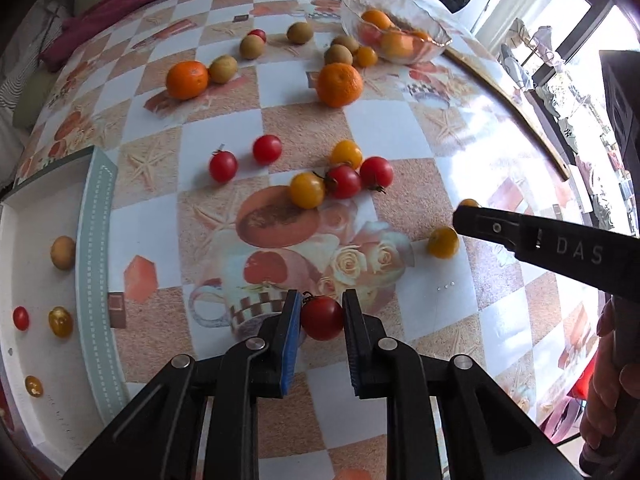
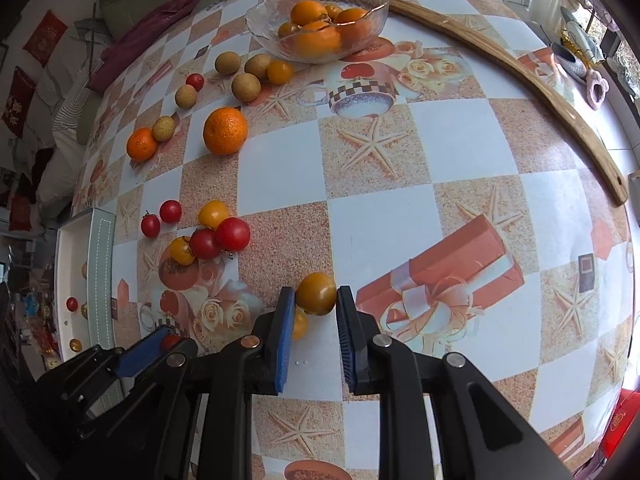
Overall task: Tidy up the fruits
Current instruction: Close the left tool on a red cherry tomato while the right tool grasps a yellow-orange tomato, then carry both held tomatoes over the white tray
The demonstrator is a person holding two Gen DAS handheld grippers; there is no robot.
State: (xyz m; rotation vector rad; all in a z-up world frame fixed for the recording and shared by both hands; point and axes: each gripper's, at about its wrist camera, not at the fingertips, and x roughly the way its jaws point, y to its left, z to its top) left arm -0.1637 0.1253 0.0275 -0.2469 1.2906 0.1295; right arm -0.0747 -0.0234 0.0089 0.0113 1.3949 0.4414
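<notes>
My left gripper (image 1: 322, 300) is shut on a red cherry tomato (image 1: 322, 320) just above the patterned tablecloth. My right gripper (image 2: 316, 291) is shut on a yellow tomato (image 2: 317, 300); a second yellow tomato (image 2: 300, 325) lies on the cloth under its left finger. In the left wrist view the right gripper (image 1: 464, 220) reaches in from the right, beside a loose yellow tomato (image 1: 443, 242). A mixed cluster of red and yellow tomatoes (image 1: 340, 176) lies mid-table. Farther back lie two oranges (image 1: 339, 84) and several brown longans (image 1: 223, 69).
A white tray (image 1: 96, 240) at the left edge holds a longan and a few small tomatoes. A glass bowl (image 2: 280, 46) with oranges stands at the back. A curved wooden stick (image 2: 520, 80) lies along the right edge. A person's hand (image 1: 612, 380) is at the right.
</notes>
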